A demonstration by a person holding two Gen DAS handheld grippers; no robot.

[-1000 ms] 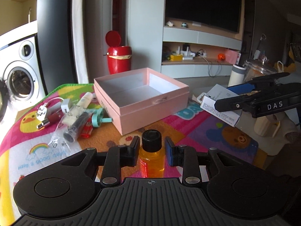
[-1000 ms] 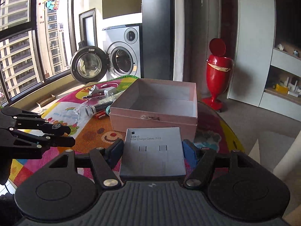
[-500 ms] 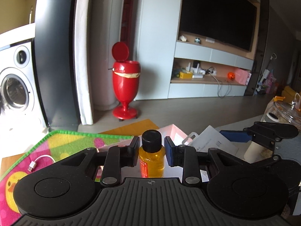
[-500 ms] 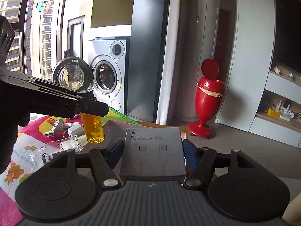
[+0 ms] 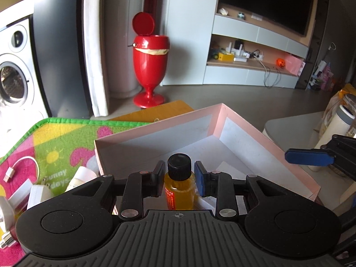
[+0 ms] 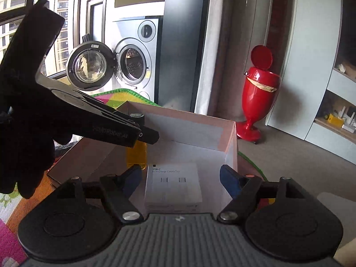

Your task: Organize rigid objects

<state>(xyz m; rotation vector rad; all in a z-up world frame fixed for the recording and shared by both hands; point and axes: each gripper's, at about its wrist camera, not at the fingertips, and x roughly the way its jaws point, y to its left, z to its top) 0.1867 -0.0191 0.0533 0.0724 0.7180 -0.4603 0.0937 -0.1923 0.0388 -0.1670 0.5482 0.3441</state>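
Left gripper [image 5: 179,181]: jaws clamp the small amber bottle [image 5: 179,190] just below its cap, above the pink box [image 5: 262,133]. Right gripper [image 6: 180,176]: jaws have just been opening; the white cable carton [image 6: 173,184] lies free between them inside the box. Bottle probably light, rigid, slippery; carton light, crushable, best held by its side edges.

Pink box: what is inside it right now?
The pink box holds the white USB-C cable carton, lying between the right hand-held gripper's open jaws. The near floor is covered by both grippers.
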